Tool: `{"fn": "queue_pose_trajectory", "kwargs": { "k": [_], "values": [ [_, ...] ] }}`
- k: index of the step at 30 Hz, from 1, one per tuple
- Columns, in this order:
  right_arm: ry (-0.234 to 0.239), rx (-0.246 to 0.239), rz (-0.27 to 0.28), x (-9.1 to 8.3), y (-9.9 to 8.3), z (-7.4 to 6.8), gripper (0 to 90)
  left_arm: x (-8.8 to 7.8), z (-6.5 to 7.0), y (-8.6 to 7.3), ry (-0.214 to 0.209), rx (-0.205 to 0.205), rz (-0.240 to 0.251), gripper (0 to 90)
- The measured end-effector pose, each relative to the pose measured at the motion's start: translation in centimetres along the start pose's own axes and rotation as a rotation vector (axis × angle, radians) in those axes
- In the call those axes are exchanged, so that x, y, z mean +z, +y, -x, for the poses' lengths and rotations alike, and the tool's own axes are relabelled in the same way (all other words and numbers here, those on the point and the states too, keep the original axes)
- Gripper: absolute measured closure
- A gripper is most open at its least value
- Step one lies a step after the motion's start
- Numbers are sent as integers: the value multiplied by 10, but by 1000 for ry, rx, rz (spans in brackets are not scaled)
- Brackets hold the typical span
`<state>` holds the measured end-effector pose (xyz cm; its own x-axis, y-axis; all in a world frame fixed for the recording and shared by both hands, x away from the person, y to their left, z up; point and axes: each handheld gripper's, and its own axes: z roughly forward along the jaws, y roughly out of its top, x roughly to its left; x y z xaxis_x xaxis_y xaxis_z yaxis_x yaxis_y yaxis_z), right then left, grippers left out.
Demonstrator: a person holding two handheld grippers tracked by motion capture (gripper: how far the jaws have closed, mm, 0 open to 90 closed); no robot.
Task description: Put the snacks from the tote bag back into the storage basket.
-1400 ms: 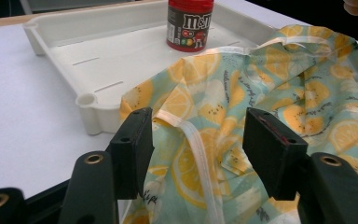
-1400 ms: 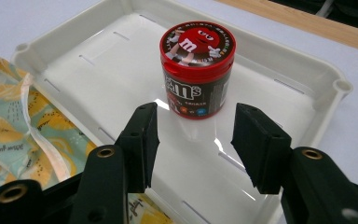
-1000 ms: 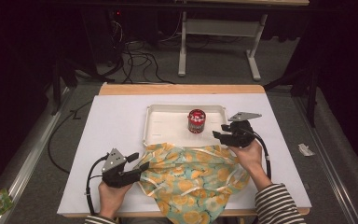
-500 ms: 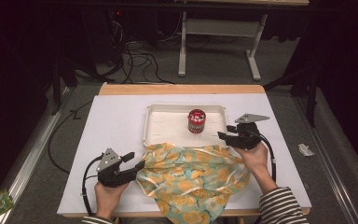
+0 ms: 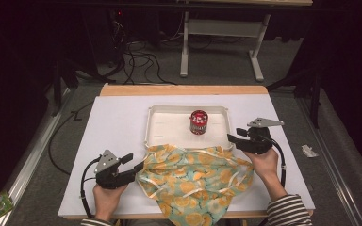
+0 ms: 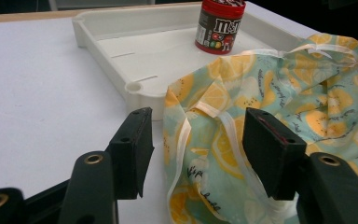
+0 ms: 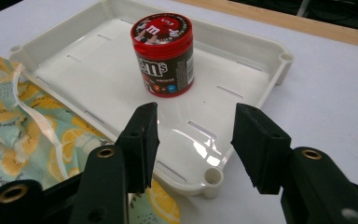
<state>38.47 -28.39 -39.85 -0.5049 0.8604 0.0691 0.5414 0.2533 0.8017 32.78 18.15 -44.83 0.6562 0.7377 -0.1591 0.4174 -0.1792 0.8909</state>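
At the cloth's [image 5: 195,176] near-left edge, we are holding the left tongs [image 6: 196,140] apart astride its hem. The right tongs [image 7: 193,135], apart and empty, are facing the candy jar [image 7: 164,53]; we should be approaching it squarely.

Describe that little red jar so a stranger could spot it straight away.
On the white table lies a shallow white tray, just beyond a lemon-print cloth. The jar stands upright inside the tray: short, round, red-lidded, with a dark brown candy label, the one red thing there.
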Motion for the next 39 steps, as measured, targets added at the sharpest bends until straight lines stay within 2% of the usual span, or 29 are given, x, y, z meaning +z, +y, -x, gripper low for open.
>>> {"fn": "queue_pose_trajectory", "kwargs": {
  "k": [22, 27, 39],
  "values": [
    [-37, 77, 42, -26, -25, 19, 514, -7, -9, -4, 26, -30, 7, 433],
    [-42, 79, 51, -31, -30, 22, 514, -10, -11, -5, 32, -36, 10, 434],
    [-71, 144, 84, -47, -47, 37, 520, -15, -17, -10, 62, -53, 15, 437]
  ]
}}
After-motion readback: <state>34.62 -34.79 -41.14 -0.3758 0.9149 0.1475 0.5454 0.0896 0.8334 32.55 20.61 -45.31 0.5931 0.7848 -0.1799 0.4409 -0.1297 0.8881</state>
